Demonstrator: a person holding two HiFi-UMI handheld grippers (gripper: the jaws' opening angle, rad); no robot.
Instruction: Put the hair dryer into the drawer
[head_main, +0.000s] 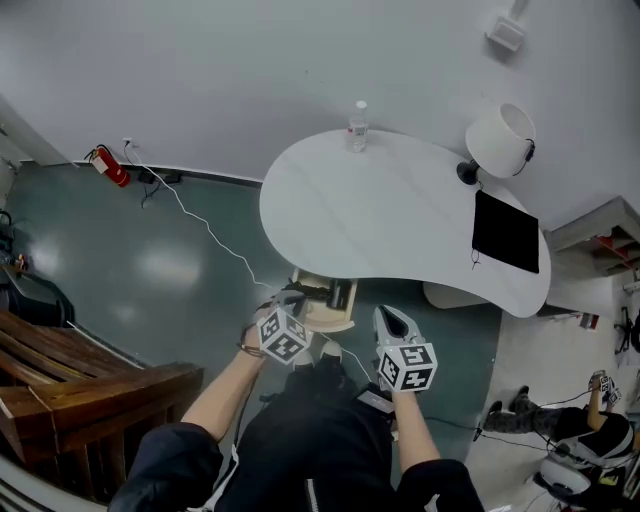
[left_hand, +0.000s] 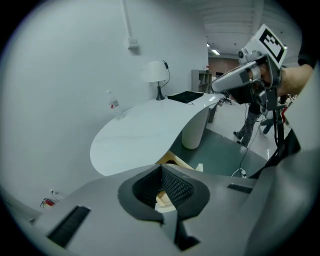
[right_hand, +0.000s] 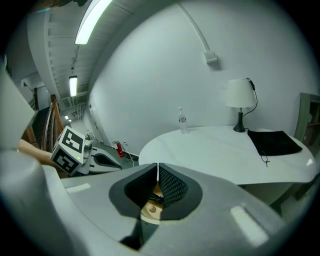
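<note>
Hair dryer (head_main: 337, 294) is showing as a dark shape lying inside the open wooden drawer (head_main: 322, 318), which is sticking out from under the near edge of the white tabletop (head_main: 400, 210). Closest to the head camera, the person's two forearms are reaching forward, each hand carrying a pair of tongs. The left tongs (left_hand: 161, 169) are sitting fully closed with nothing between their pads, hovering by the drawer's near left corner. The right tongs (right_hand: 158, 167) are also pressing tip to tip and holding nothing, hanging just to the right of the drawer and apart from it. Farther out, the curved tabletop is carrying a black pad (head_main: 505, 232) near its right end, with a white-shaded lamp (head_main: 500, 140) standing behind that pad. A clear plastic bottle (head_main: 358, 126) is standing upright at the far edge, close to the wall. Off to the left, a red fire extinguisher (head_main: 110, 166) is resting on the green floor against the wall.
</note>
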